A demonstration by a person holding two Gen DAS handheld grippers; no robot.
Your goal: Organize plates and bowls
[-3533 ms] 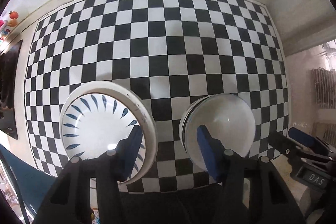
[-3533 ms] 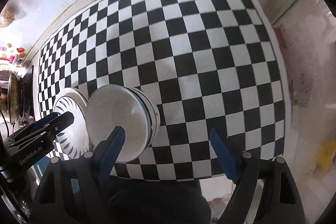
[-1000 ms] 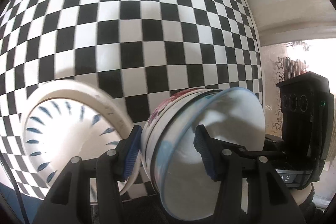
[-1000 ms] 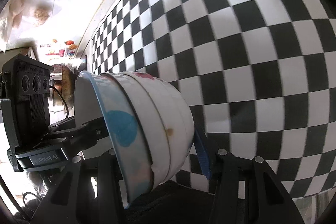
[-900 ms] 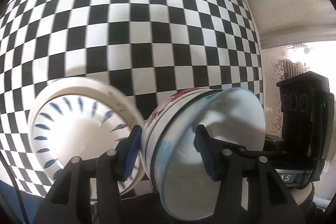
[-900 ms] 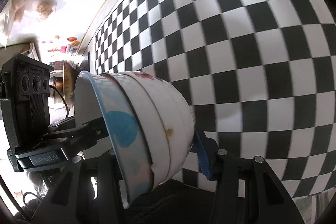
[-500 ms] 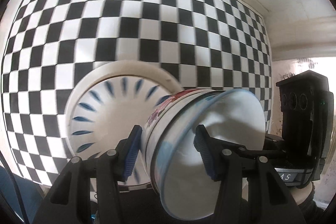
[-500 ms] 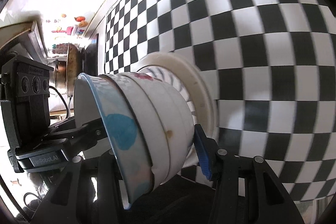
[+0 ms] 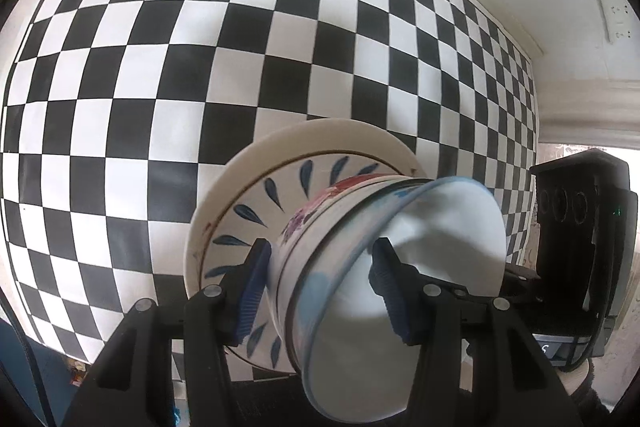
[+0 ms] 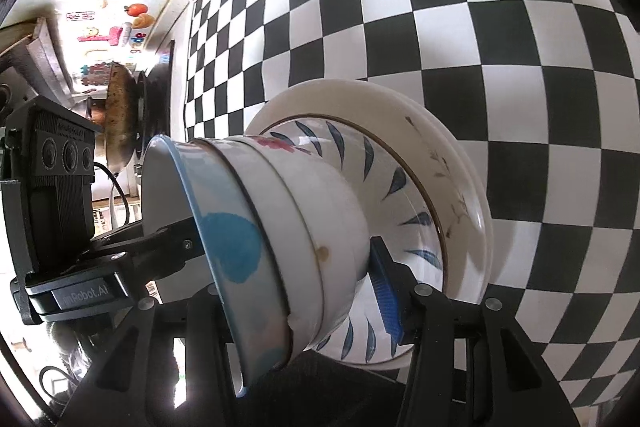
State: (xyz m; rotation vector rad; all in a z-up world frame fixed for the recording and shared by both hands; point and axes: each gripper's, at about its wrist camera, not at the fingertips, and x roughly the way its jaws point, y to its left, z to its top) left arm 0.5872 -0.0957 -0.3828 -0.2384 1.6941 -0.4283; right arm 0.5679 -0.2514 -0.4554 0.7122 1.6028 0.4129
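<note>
A stack of nested bowls [image 9: 400, 267], the top one blue-rimmed with blue blotches and a lower one with red flowers, hangs tilted between both grippers. My left gripper [image 9: 320, 287] is shut on the stack's wall, one pad outside and one inside the top bowl. My right gripper [image 10: 296, 287] is shut on the opposite wall of the bowl stack [image 10: 280, 235]; its inner finger is hidden by the bowls. The stack's base sits close over the middle of a blue-leaf plate [image 9: 276, 195], which lies on wider cream plates [image 10: 452, 155]. I cannot tell if base and plate touch.
The plates rest on a black-and-white checked tablecloth [image 9: 180, 67] that runs far to a pale wall. In the right wrist view a dark pan [image 10: 116, 115] on a stove stands past the cloth's left edge, with coloured magnets [image 10: 136, 13] behind it.
Both grippers have carried the bowl stack sideways and a little down. The plates, off to the side a second ago, now lie directly under the stack. The grips look the same.
</note>
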